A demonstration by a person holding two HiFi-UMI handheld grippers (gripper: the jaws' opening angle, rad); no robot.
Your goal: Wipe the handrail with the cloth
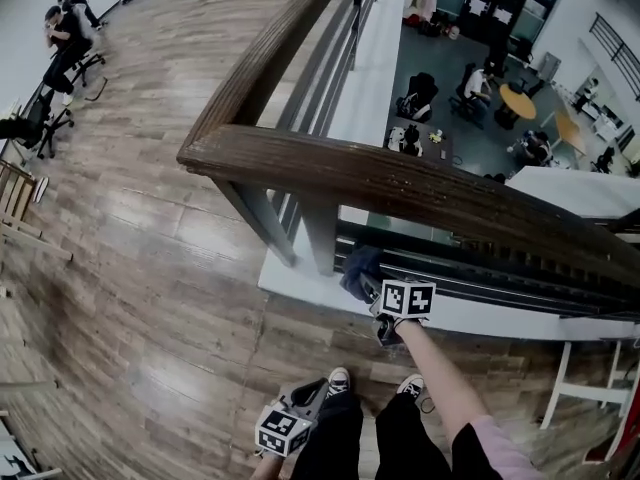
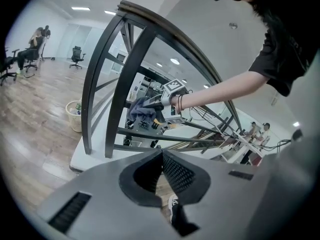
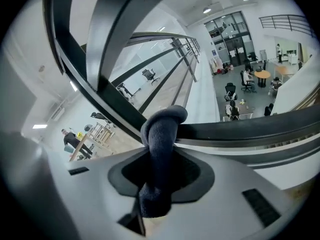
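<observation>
Dark wood forms the handrail (image 1: 380, 178), which we see running from a corner at left of centre to the right edge of the head view, with a second length leading off toward the top of the frame. Below it in the frame, by the grey posts (image 1: 320, 233), the right gripper (image 1: 378, 290) has its jaws clenched on a dark blue cloth (image 1: 360, 271). The cloth bunches above the jaws and hangs below them in the right gripper view. Whether it touches a lower bar we cannot tell. It is clear of the rail's top.

The left gripper (image 1: 312, 396) sits at bottom centre beside the shoes (image 1: 338, 380), jaws pressed together on nothing.

We judge the right hand the nearer. The rail lies up-frame from its jaws, so the cloth must rise onto the wood and then travel along its long axis, left to right.
</observation>
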